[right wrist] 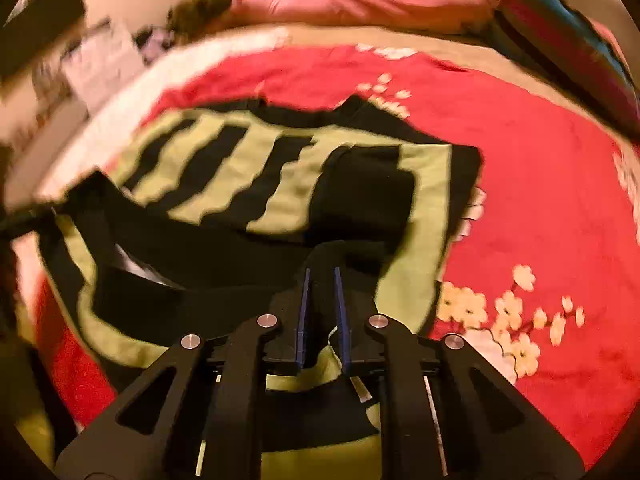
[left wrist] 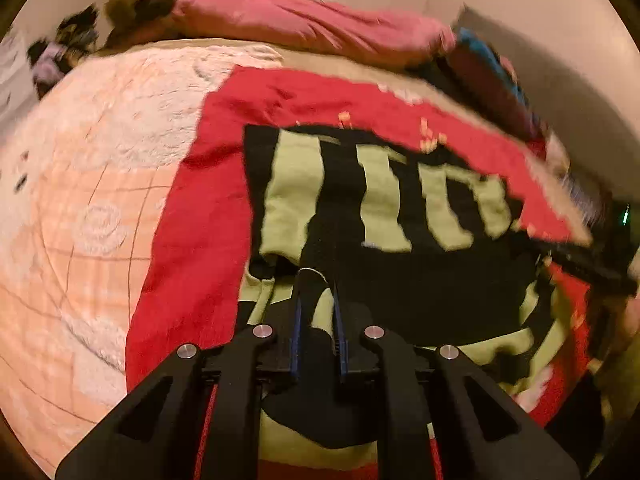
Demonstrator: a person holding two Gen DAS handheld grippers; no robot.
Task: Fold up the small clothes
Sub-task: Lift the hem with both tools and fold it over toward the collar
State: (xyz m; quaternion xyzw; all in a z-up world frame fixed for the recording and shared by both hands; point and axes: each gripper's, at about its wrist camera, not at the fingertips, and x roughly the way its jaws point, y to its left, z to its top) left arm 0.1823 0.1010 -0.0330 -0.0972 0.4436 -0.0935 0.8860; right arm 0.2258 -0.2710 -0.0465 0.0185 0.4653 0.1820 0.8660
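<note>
A small black and lime-green striped garment [left wrist: 384, 200] lies on a red blanket [left wrist: 192, 240] on the bed. My left gripper [left wrist: 316, 284] is shut on a black fold of the garment near its lower left edge. The garment also shows in the right wrist view [right wrist: 248, 176], partly folded over itself. My right gripper [right wrist: 320, 276] is shut on a black fold of the garment near its right side. Both views are blurred by motion.
The red blanket with cream flowers [right wrist: 552, 208] lies over a peach and white bedspread [left wrist: 88, 184]. A pink pillow [left wrist: 304, 24] lies along the far side by the wall. Dark and blue items [right wrist: 560, 32] are piled at the far right.
</note>
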